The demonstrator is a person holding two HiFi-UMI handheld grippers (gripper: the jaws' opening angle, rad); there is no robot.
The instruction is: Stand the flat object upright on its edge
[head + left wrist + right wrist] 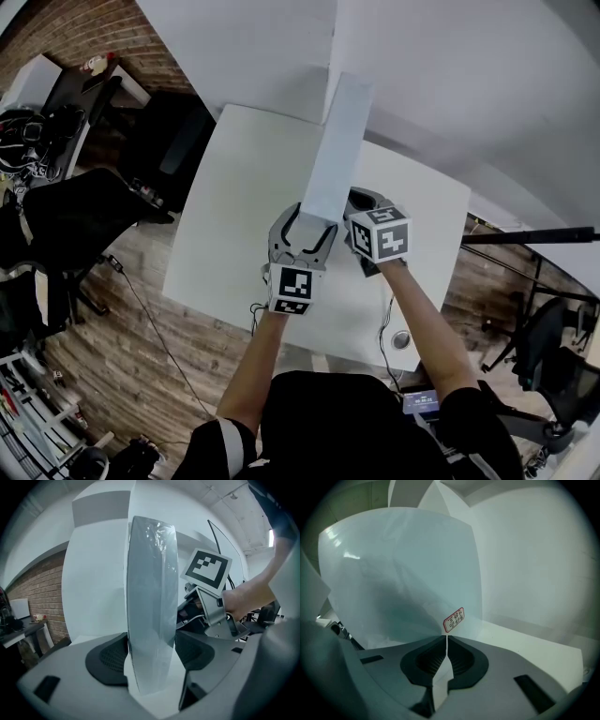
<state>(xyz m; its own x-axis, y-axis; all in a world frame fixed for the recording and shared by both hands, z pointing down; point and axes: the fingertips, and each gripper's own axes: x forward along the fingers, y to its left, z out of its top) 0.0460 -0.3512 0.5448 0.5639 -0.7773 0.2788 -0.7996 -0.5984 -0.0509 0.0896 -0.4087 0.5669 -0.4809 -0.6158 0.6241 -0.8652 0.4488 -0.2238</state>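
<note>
My white desk (pixel 234 197) stands on a plank floor (pixel 150 277). A black chair (pixel 84 220) sits off its left edge, with a brick wall (pixel 56 37) beyond.

Office-like workroom, brick wall (pixel 141 42), wood-plank floor (pixel 155 361), white table (pixel 234 202), black office chair (pixel 551 349)

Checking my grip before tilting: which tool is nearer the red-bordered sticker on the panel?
Right. The right tool is pinched on the panel just below the sticker; the left tool grips across the panel's width, with no sticker in its view.

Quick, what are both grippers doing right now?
Left gripper: jaws closed on the plastic-wrapped panel.
Right gripper: jaws closed, pinching the same panel's thin edge.
</note>
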